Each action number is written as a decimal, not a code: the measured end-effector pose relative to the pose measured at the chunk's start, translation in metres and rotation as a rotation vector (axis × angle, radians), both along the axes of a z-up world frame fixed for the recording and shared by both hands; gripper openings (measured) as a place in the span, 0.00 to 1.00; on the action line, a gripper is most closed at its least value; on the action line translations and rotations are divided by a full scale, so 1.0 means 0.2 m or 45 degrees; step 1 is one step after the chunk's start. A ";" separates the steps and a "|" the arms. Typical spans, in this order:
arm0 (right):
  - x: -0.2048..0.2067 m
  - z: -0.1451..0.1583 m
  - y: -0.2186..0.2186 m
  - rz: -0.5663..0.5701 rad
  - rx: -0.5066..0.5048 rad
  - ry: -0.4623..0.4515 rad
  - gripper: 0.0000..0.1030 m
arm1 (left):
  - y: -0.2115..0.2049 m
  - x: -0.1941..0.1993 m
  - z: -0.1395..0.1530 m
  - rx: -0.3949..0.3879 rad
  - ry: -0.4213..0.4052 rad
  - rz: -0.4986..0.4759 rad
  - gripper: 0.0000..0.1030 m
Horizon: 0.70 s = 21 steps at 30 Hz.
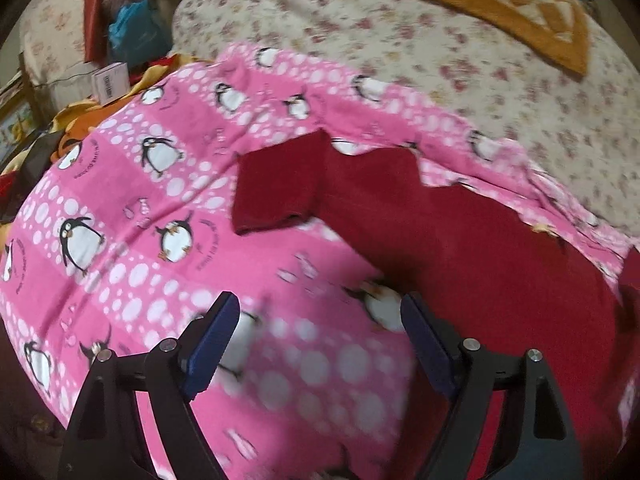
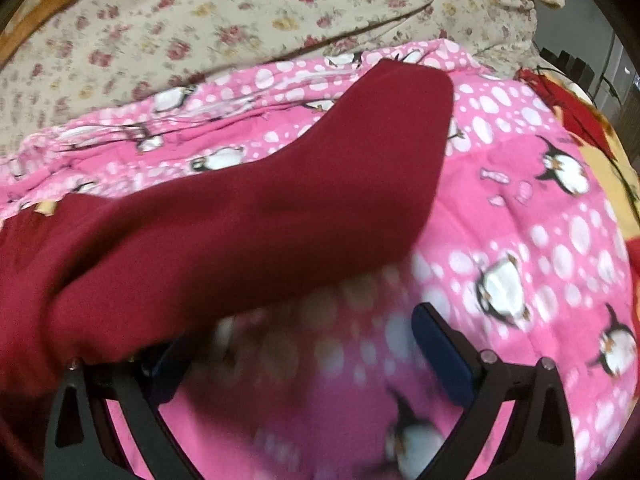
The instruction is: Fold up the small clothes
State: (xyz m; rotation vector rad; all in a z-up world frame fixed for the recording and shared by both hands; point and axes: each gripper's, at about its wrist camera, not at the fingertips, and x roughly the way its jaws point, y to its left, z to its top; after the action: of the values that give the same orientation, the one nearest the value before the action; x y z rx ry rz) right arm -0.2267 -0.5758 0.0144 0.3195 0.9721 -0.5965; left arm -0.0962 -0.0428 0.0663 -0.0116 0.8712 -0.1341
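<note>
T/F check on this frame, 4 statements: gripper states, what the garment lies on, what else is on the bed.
1. Both grippers are open and hold nothing. True: left gripper and right gripper stand wide apart.
2. The dark red garment lies on a pink penguin blanket. True.
3. The garment is blue. False: it is dark red.
4. An orange checked mat lies on the floral bedsheet. True.
5. The left gripper's fingers clamp a sleeve. False: only pink blanket shows between them.
</note>
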 end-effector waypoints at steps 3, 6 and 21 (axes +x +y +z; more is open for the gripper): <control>-0.11 0.10 0.18 0.062 -0.121 0.025 0.99 | -0.06 -0.06 0.01 -0.024 0.006 -0.020 0.64; -0.21 0.19 0.35 0.192 -0.167 0.031 0.99 | -0.12 -0.11 0.03 -0.039 0.010 -0.044 0.64; -0.26 0.53 1.12 0.520 0.213 -0.166 0.99 | -0.34 -0.29 0.13 -0.012 -0.016 -0.149 0.64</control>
State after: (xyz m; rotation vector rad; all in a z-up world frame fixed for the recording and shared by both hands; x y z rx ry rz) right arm -0.2796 -0.3520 0.1211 0.2931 0.9294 -0.1208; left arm -0.1543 -0.1100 0.0914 0.0316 0.8590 -0.2472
